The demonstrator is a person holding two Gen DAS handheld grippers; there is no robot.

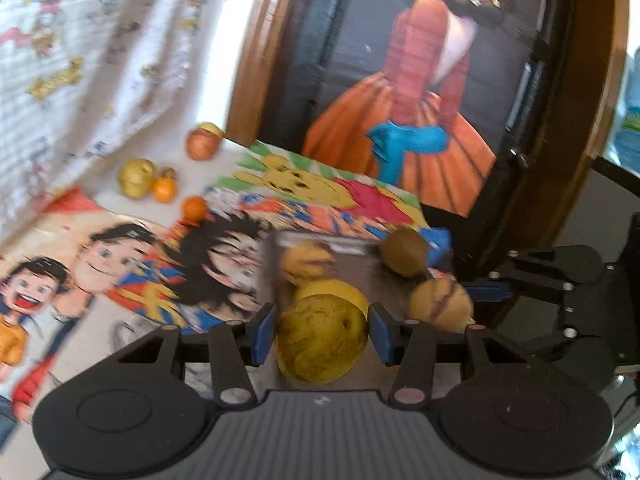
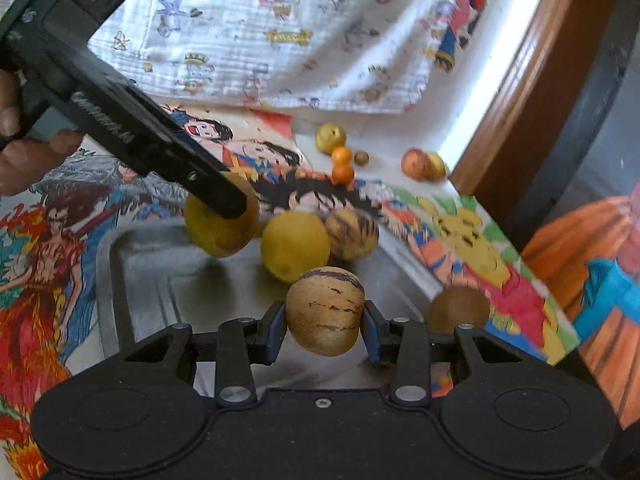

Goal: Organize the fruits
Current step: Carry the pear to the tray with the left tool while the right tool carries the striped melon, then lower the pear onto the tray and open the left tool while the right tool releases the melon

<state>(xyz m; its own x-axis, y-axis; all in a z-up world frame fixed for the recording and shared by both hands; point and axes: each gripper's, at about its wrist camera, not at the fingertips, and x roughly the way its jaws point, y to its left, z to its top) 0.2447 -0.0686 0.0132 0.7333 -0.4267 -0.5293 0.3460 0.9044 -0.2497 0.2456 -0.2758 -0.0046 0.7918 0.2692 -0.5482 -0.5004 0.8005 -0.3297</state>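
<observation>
My left gripper is shut on a wrinkled yellow-green fruit, held over the near part of a metal tray. My right gripper is shut on a tan purple-striped fruit above the same tray. In the tray lie a lemon and a second striped fruit. A brown kiwi sits at the tray's right edge. In the right wrist view, the left gripper's fingers reach in from the upper left with the yellow-green fruit.
Loose fruit lies at the table's far end: a yellow apple, two small oranges and a red apple. Cartoon-print covers lie on the table, a printed cloth hangs behind, and a wood-framed painting stands on the right.
</observation>
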